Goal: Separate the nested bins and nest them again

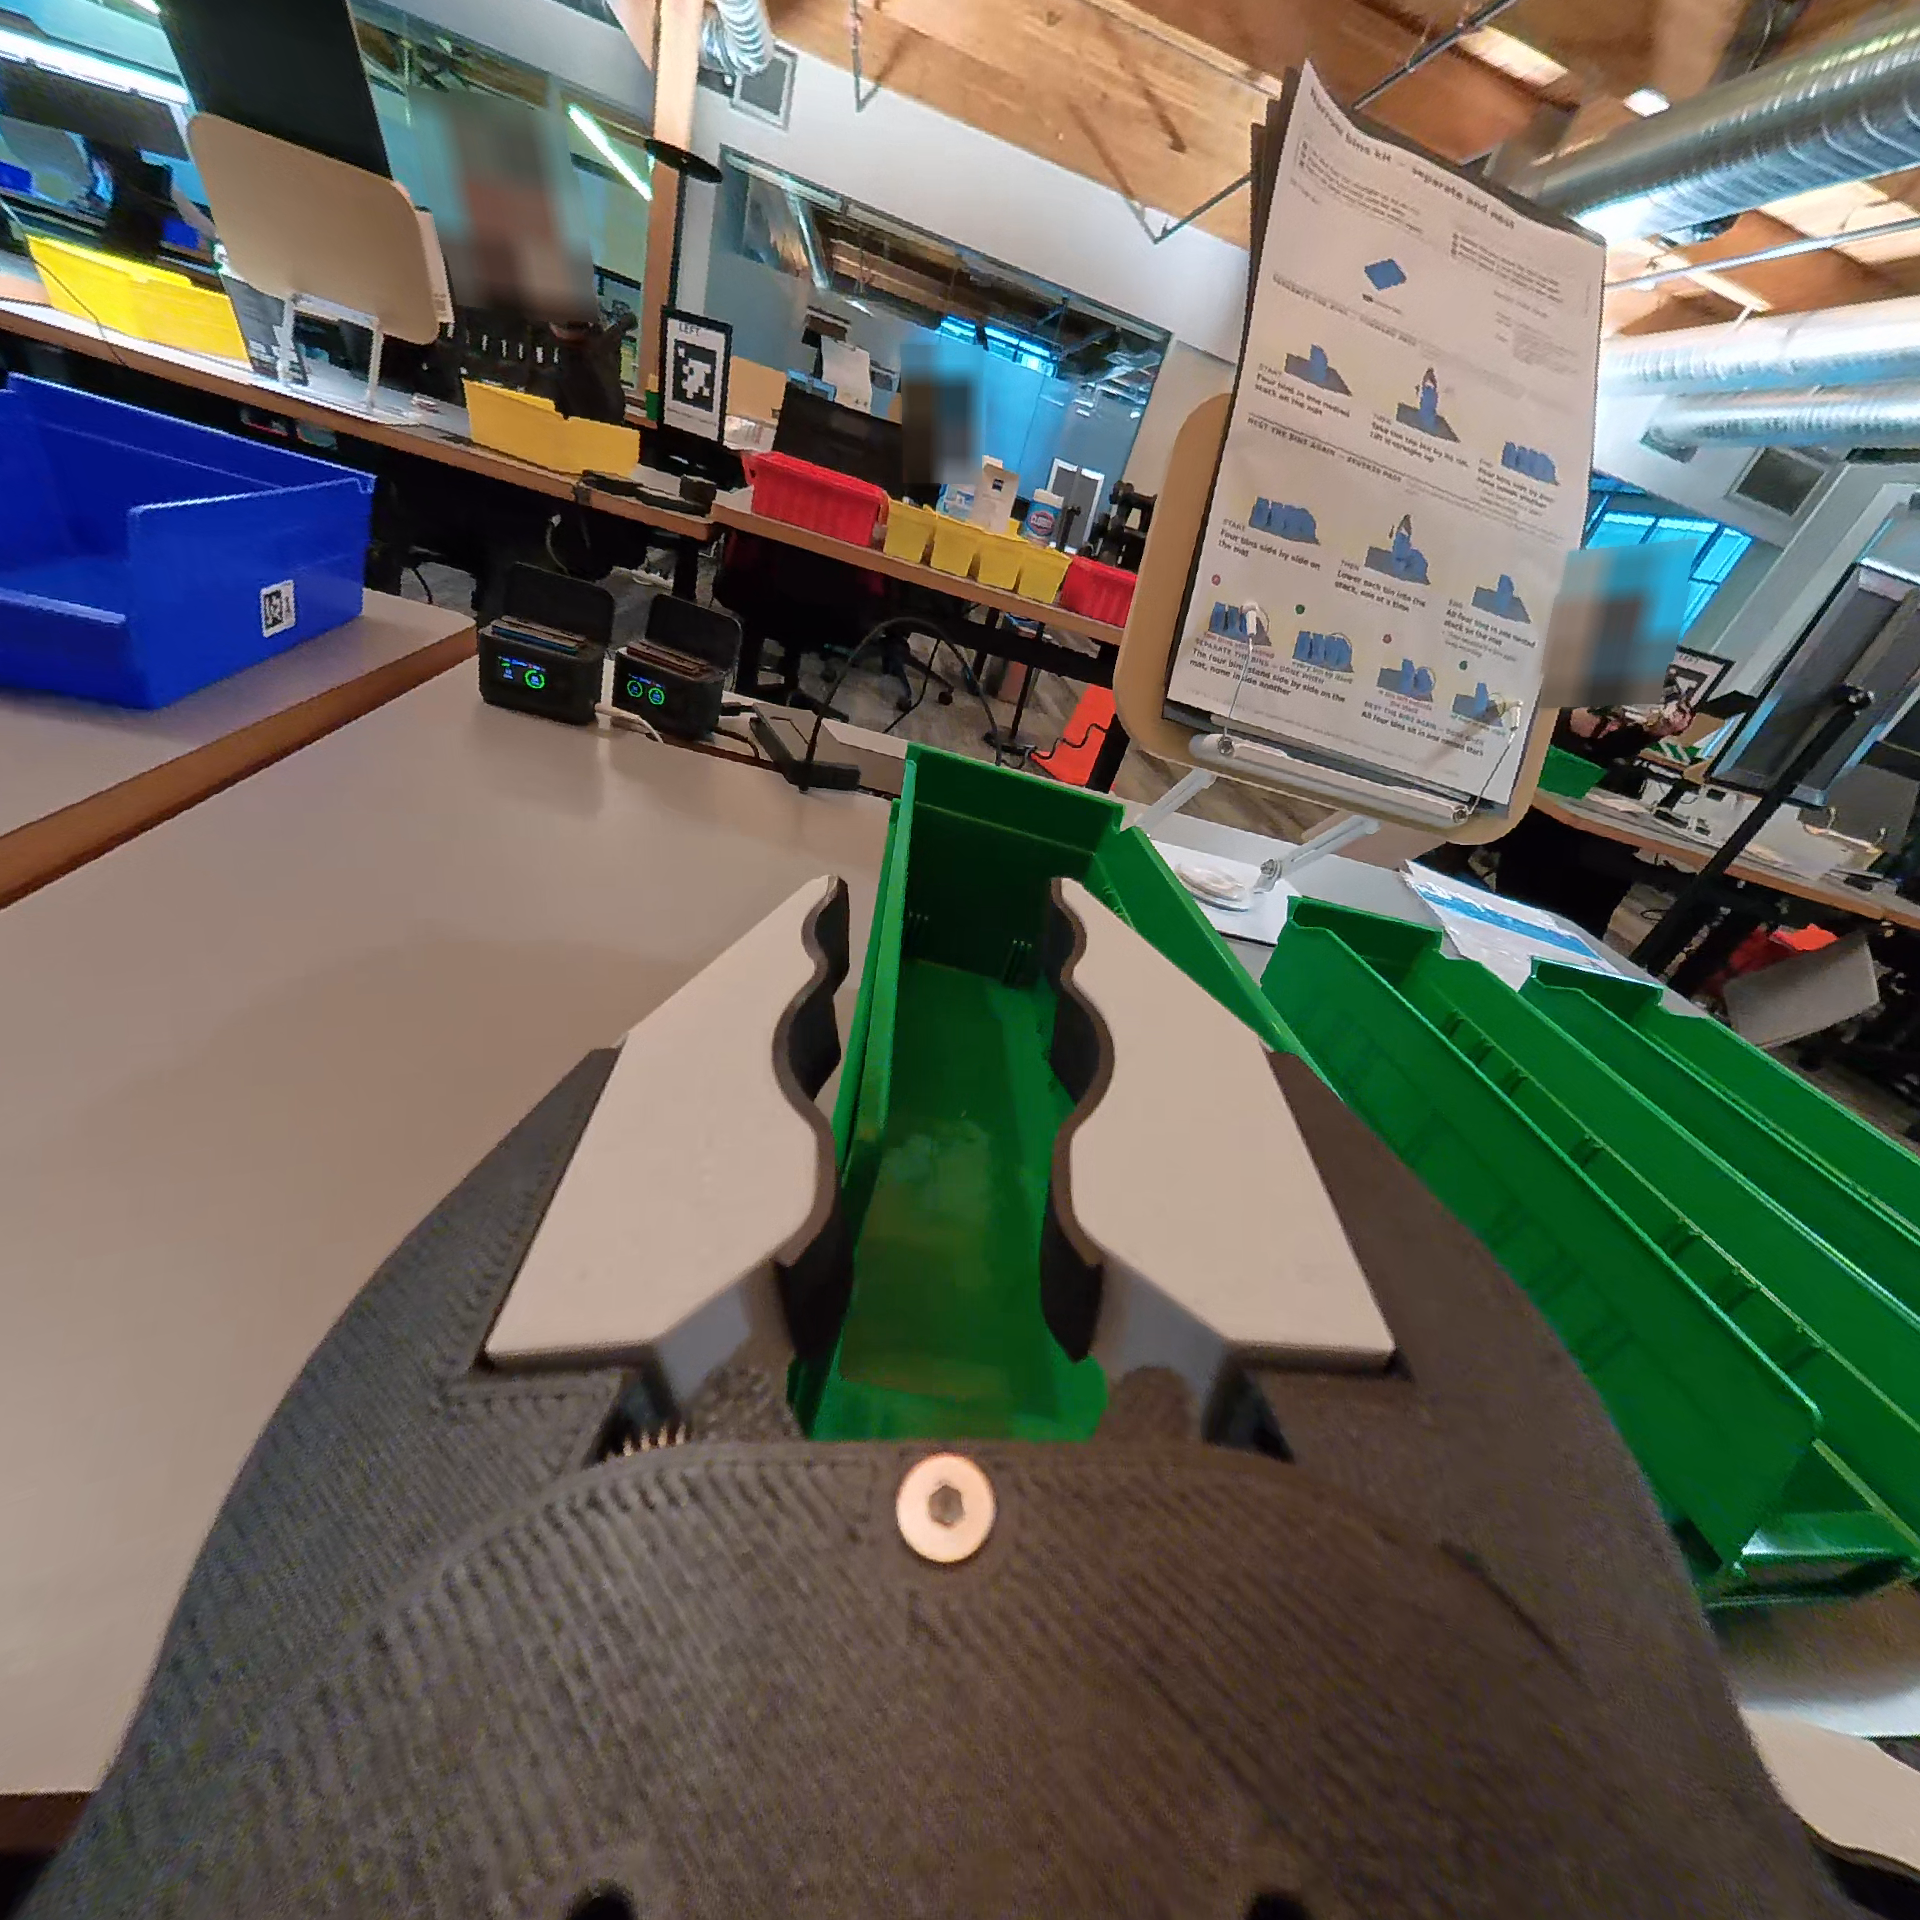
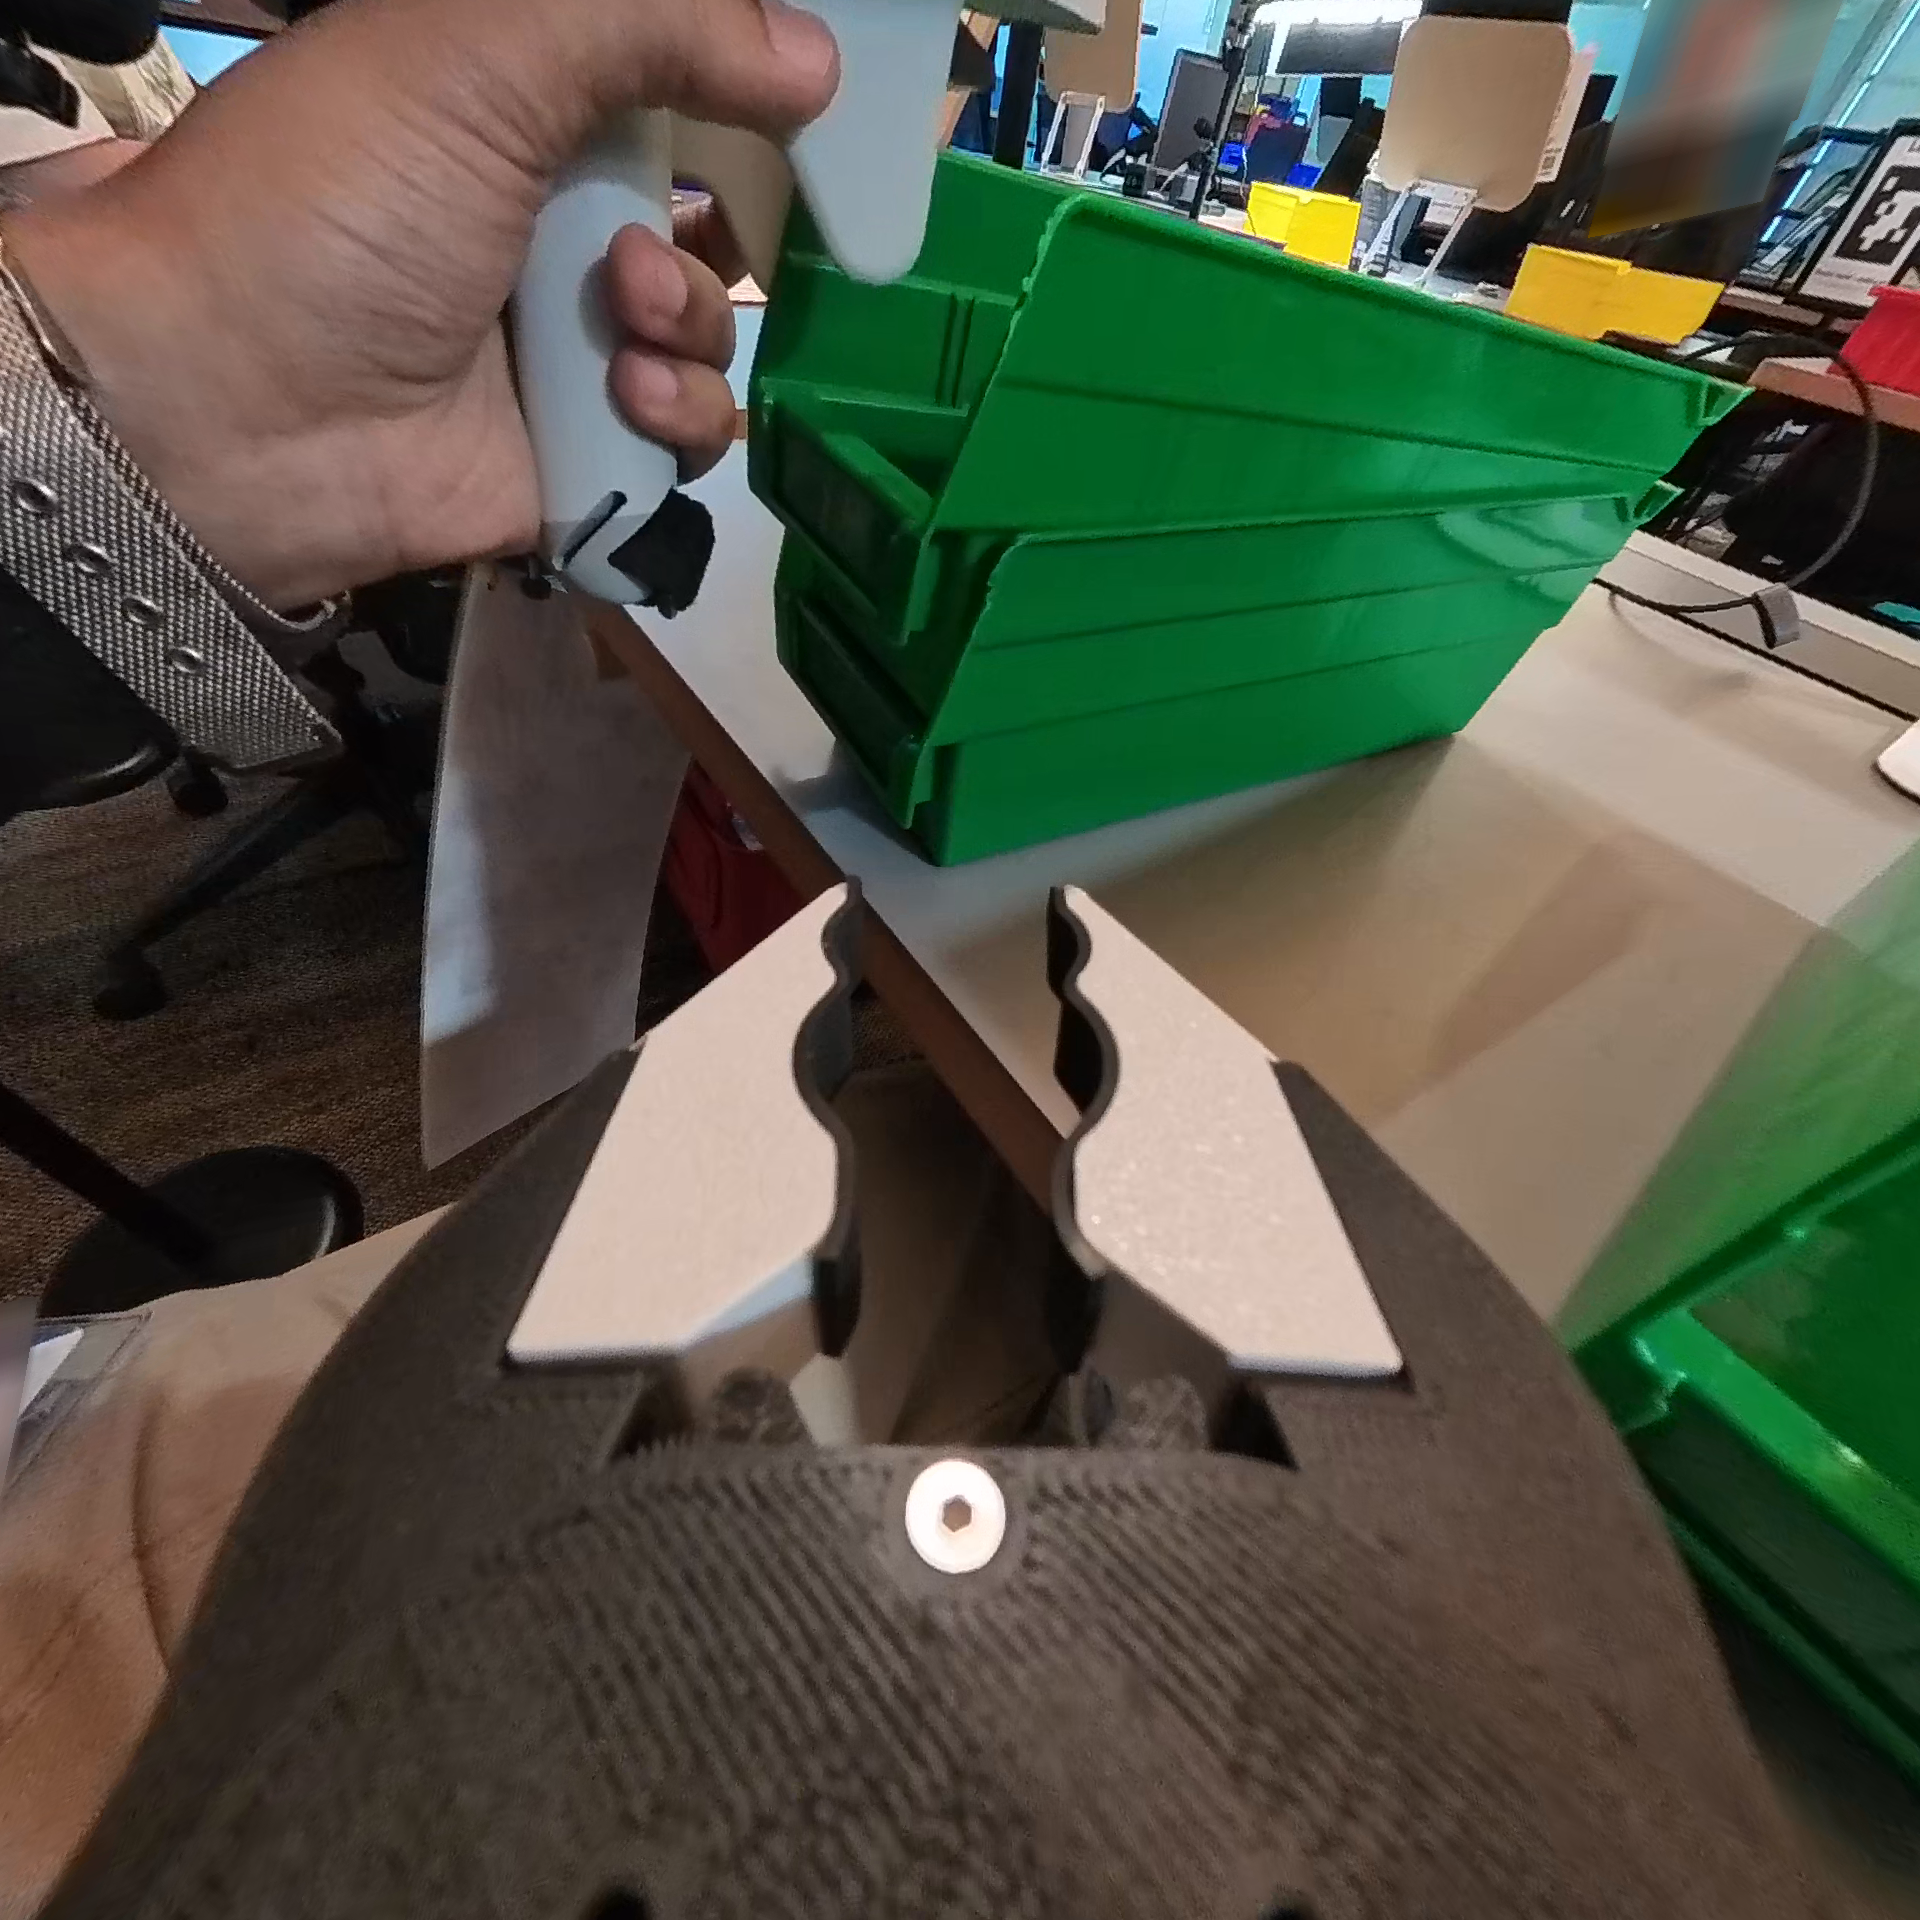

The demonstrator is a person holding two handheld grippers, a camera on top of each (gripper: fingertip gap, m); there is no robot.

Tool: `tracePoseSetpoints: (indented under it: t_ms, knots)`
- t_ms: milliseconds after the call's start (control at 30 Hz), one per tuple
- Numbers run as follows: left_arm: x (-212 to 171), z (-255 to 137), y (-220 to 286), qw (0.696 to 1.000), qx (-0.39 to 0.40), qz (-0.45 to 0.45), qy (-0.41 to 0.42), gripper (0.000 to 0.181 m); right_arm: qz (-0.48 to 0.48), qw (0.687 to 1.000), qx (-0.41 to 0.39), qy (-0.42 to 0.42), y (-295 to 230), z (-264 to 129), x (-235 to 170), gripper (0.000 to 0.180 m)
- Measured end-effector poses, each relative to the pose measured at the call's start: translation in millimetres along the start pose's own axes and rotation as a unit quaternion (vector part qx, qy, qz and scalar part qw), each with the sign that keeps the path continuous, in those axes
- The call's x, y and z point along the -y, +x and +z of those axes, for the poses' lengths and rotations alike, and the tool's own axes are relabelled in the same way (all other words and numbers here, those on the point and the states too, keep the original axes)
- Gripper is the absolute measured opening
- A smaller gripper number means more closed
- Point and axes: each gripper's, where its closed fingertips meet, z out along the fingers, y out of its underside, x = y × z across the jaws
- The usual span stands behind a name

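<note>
— What is seen of the left gripper (image 1: 945,914)?

— Its grey, wavy-edged jaws are spread apart around a long, narrow green bin (image 1: 966,1164) of glossy plastic; whether anything is clamped cannot be told. In the right wrist view that bin is seen tilted atop a nested stack of bins (image 2: 1226,665) on the smooth grey tabletop (image 2: 1455,935).

— And the right gripper (image 2: 951,904)?

— Its jaws are held parted and empty above the tabletop's edge. More ribbed green bins (image 1: 1558,1195) are laid alongside the left gripper.
</note>
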Motion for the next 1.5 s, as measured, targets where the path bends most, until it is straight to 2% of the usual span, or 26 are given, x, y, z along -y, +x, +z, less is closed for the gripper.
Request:
tracePoseSetpoints:
  t_ms: [1200,1333,1500]
  knots:
    - [4,-1,0,1.000,-0.001,0.001,0.006,0.034,-0.004,1.000,-0.001,0.002,1,1,0,0.034]
    - [-4,2,-4,1.000,0.005,0.000,-0.017,0.036,0.000,1.000,-0.001,0.002,2,0,0,0.034]
    - [-24,10,-8,0.996,0.002,0.009,-0.088,0.041,-0.002,1.000,-0.001,0.004,1,0,2,0.035]
